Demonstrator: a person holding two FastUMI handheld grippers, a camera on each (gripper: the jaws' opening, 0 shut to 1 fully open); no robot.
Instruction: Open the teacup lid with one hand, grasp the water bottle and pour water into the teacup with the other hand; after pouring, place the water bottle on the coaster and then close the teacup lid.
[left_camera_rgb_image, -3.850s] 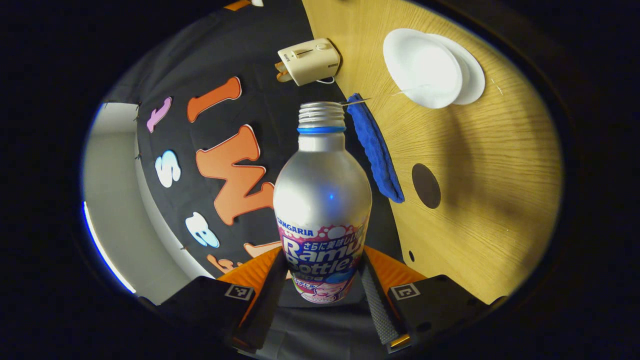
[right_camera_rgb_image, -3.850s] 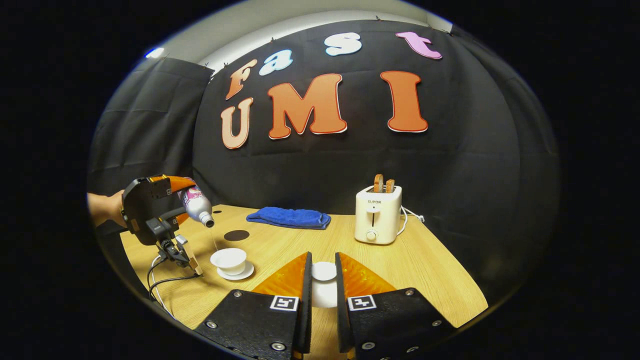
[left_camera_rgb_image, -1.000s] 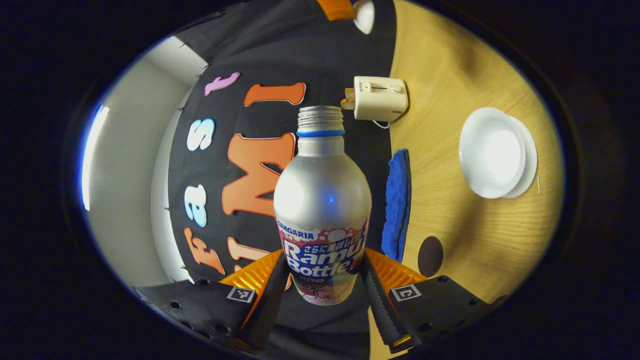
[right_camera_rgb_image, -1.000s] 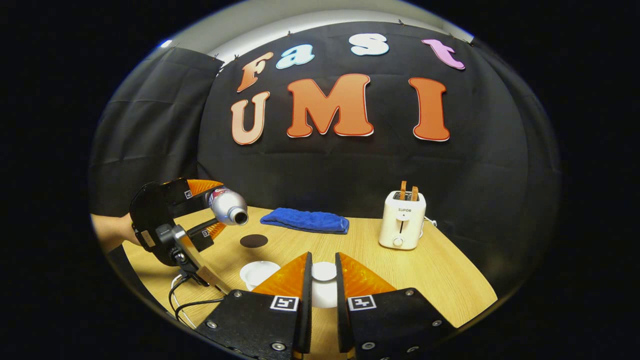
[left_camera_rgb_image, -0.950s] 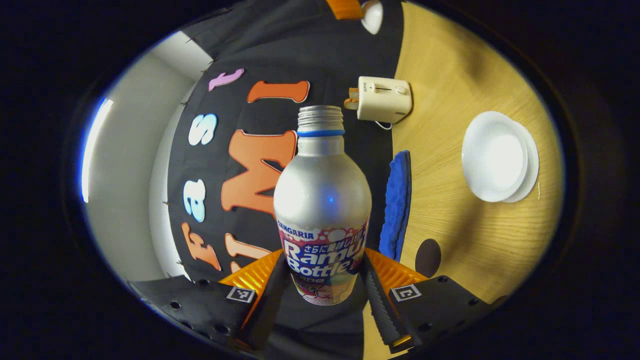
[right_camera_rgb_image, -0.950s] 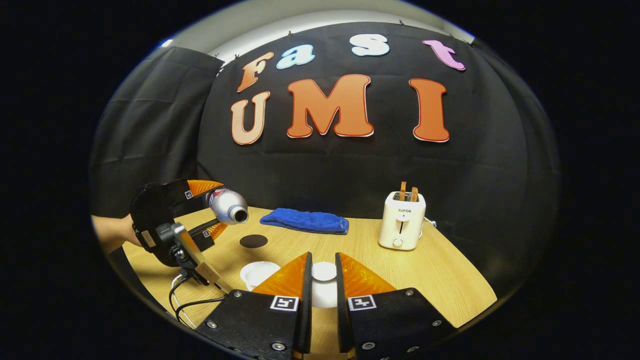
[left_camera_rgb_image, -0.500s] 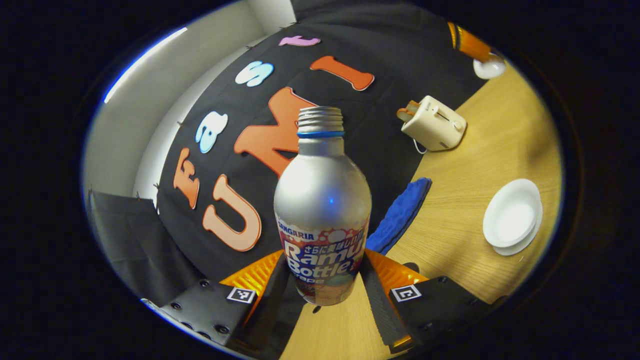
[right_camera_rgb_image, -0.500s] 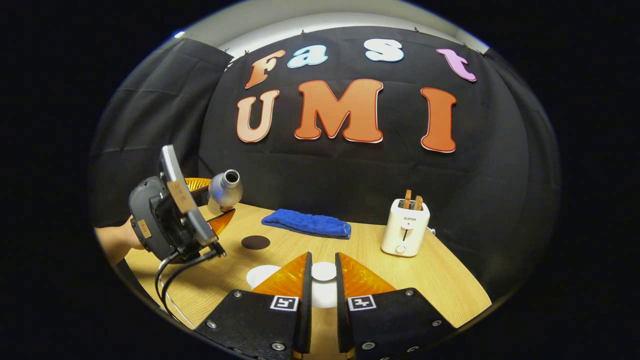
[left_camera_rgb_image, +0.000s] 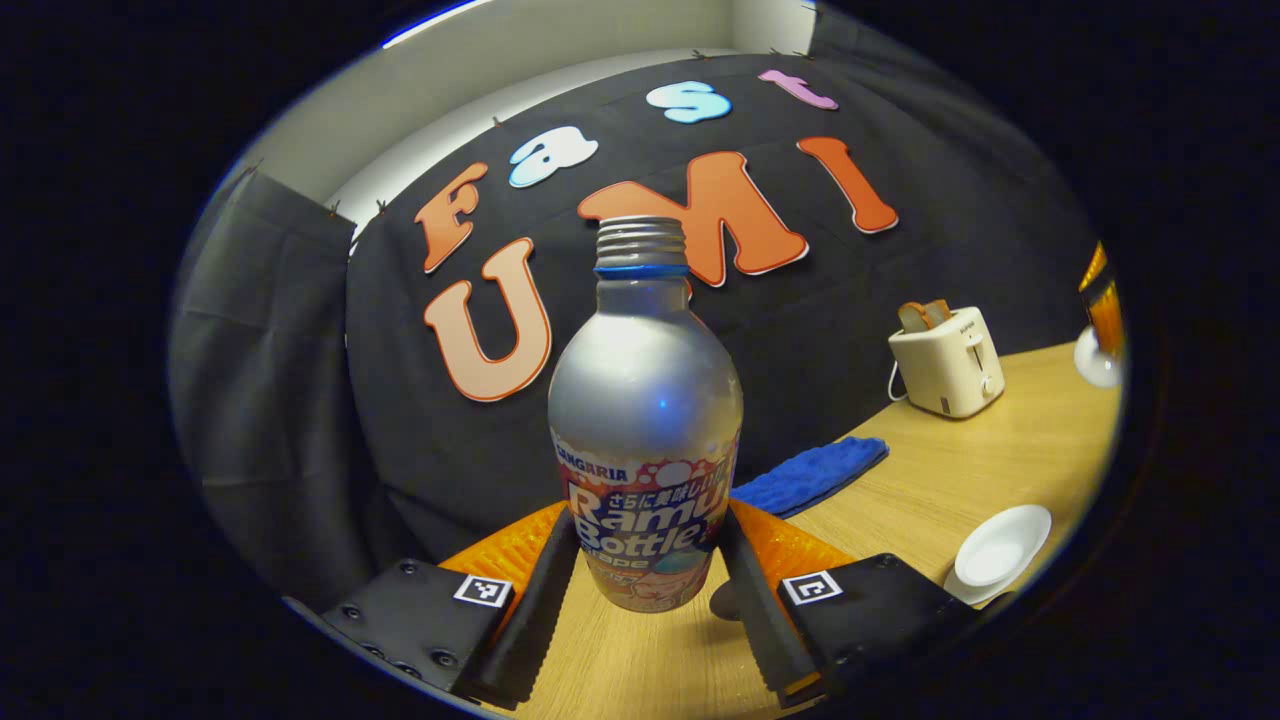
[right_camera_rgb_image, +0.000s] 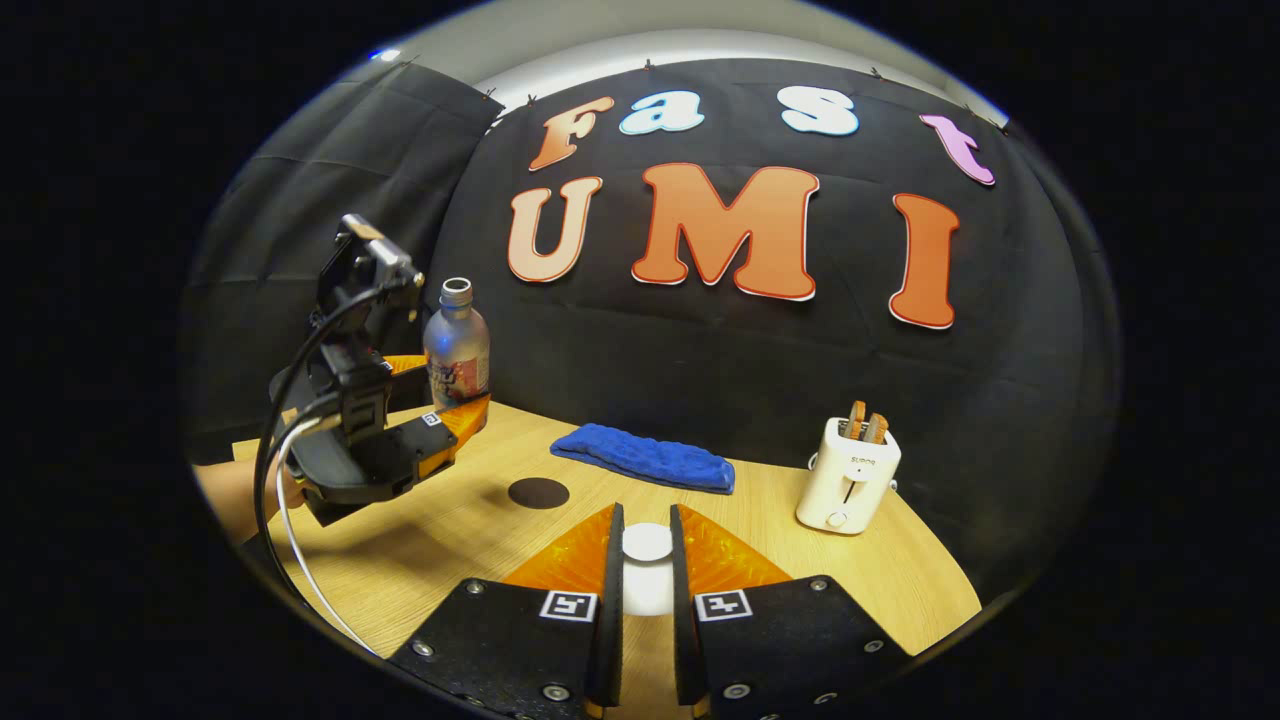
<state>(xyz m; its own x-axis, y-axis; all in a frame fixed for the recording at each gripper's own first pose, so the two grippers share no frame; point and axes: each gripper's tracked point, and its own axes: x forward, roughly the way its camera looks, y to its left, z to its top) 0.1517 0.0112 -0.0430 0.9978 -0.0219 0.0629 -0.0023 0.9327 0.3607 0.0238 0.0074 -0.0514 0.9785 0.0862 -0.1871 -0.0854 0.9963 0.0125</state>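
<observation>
Since the pour, you had swung the water bottle (left_camera_rgb_image: 645, 420) upright; in the left gripper view your left gripper (left_camera_rgb_image: 645, 590) clamped it above the table (left_camera_rgb_image: 1010, 450), teacup (left_camera_rgb_image: 1000, 548) uncovered. In the right gripper view your right gripper (right_camera_rgb_image: 647, 570) pinched the lid (right_camera_rgb_image: 647, 543); the coaster (right_camera_rgb_image: 538, 492) waited, then the lidding.

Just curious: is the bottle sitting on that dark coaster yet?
Apart. The right gripper view shows the bottle held above the table, left of the coaster.
</observation>
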